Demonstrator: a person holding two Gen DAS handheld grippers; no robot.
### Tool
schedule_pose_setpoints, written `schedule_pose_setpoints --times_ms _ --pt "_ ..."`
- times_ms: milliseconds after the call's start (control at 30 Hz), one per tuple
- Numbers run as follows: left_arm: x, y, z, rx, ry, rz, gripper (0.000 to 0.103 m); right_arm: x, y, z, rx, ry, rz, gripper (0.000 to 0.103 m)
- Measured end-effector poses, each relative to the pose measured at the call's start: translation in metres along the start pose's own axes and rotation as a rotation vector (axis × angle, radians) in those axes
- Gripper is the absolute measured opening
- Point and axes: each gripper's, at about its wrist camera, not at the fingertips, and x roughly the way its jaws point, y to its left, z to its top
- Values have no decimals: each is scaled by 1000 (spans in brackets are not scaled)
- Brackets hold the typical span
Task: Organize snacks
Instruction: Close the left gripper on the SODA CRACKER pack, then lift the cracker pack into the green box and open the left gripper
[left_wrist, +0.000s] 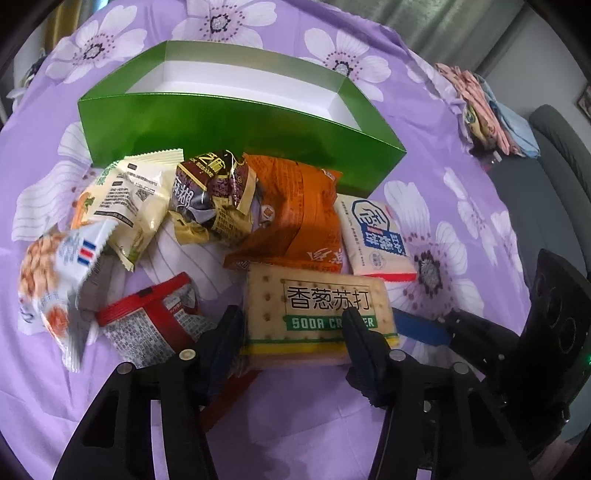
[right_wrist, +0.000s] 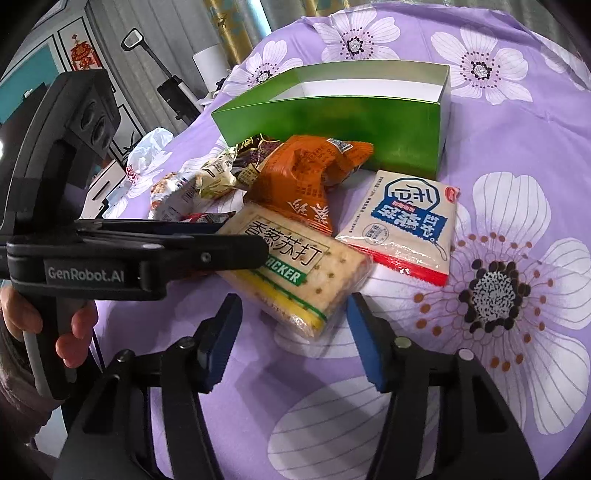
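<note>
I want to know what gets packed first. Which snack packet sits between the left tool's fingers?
The soda cracker packet, cream with a green label band; the left tool straddles it, the others lie beyond.

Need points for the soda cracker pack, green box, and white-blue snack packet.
soda cracker pack (left_wrist: 317, 314), left wrist view, on its printed label.
green box (left_wrist: 236, 129), left wrist view, on its near outer wall.
white-blue snack packet (right_wrist: 406, 221), right wrist view, on its front face.
</note>
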Motion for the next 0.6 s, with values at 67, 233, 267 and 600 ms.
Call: schedule_pose_setpoints --times_ms 67,233,267,600 --pt "0 -1 -1 -4 -5 11 55 0 1 0 -23 2 -17 50" --pt "-1 -5 -4 -5 -23 35 55 0 0 -1 -26 -14 -38 45" --pt "-2 -4 -4 -14 -27 37 52 0 1 -1 -31 -21 -45 44" --pt "-29 -14 -5 -14 -83 38 51 -21 9 0 -12 -68 -28 43"
